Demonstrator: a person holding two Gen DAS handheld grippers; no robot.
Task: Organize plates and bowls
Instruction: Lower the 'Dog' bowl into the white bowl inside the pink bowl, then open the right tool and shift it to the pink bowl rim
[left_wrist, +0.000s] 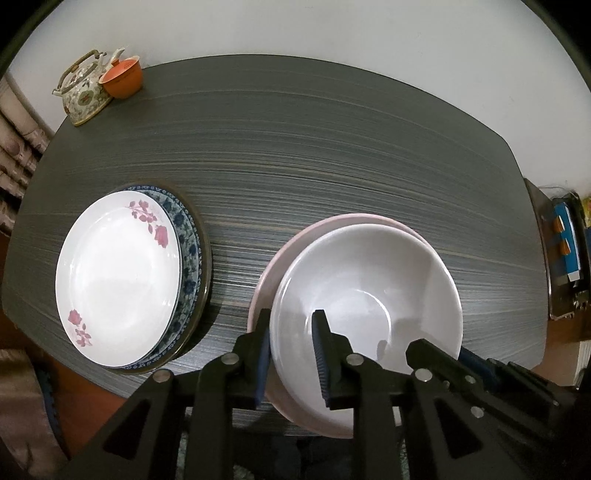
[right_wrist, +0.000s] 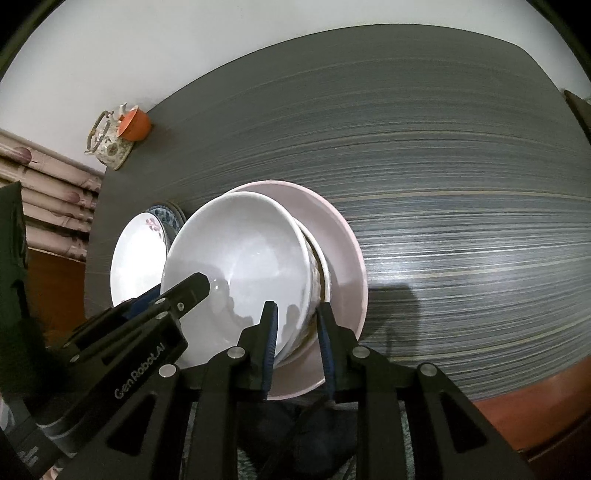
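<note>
Straddling white bowl (left_wrist: 365, 288) rim — left tongs (left_wrist: 291, 354) marked "Gen Robot.AI", right tongs (right_wrist: 295, 347) — both slightly spread.

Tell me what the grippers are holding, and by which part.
Both straddle the white bowl's near rim, one finger inside, one outside: the left gripper on its left side, the right gripper on its right. Whether the pads press cannot be told.

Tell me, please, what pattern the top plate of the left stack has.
White with pink roses, clearest in the left wrist view: top plate.
</note>
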